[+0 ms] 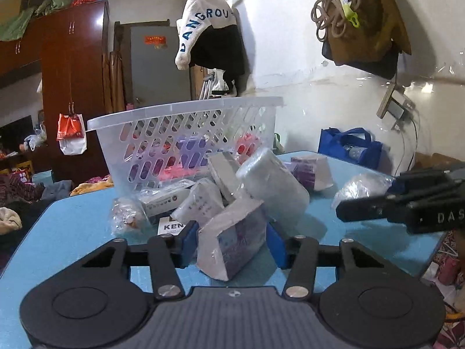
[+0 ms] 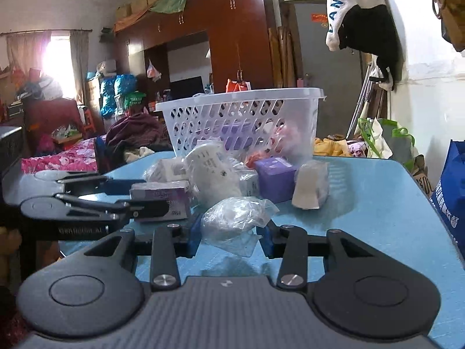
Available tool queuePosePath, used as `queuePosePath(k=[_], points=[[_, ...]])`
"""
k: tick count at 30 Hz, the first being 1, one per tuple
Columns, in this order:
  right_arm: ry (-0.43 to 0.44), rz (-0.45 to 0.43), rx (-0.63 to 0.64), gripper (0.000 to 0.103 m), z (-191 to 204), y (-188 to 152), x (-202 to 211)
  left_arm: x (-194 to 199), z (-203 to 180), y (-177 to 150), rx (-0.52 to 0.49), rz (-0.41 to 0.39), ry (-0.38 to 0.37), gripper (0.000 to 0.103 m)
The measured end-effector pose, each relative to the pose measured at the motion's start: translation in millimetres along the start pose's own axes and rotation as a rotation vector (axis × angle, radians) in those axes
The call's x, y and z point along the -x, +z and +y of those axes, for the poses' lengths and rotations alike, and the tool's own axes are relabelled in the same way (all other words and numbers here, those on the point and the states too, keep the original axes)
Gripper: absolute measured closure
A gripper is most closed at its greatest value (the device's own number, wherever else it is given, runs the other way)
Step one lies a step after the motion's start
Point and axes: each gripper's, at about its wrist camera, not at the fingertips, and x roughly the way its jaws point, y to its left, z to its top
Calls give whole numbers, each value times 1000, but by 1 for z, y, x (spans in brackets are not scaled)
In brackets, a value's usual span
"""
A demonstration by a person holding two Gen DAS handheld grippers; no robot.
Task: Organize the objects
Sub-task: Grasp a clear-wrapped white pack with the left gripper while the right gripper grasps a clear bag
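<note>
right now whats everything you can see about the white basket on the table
The white basket is translucent plastic, with a solid rolled rim and slotted walls that narrow toward the base. It stands upright at the far side of the blue table. Purple and pink packets show through the slots inside. Loose wrapped packets are piled close against its near wall. Neither gripper touches it.

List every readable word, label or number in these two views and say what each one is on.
"DANGROU": white garment hanging on the wall.
"KEN": white card on the blue table, rest hidden by the left gripper.
"DAS": side of the right gripper, cut off at the edge.
Too small or blurred: print on the wrapped packets, purple box, red door sign, blue bag.
</note>
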Motion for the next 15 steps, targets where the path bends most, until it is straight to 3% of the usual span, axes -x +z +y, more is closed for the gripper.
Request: queuePosePath(k=[6, 8, 15], points=[[-1, 4, 0, 59, 3, -2, -3, -2, -4, -1, -4, 8, -9, 49], [-1, 3, 4, 59, 4, -2, -2, -5, -3, -3, 10, 16, -8, 57], [-1, -9, -2, 59, 1, -1, -1, 1, -1, -5, 42, -28, -7, 63]])
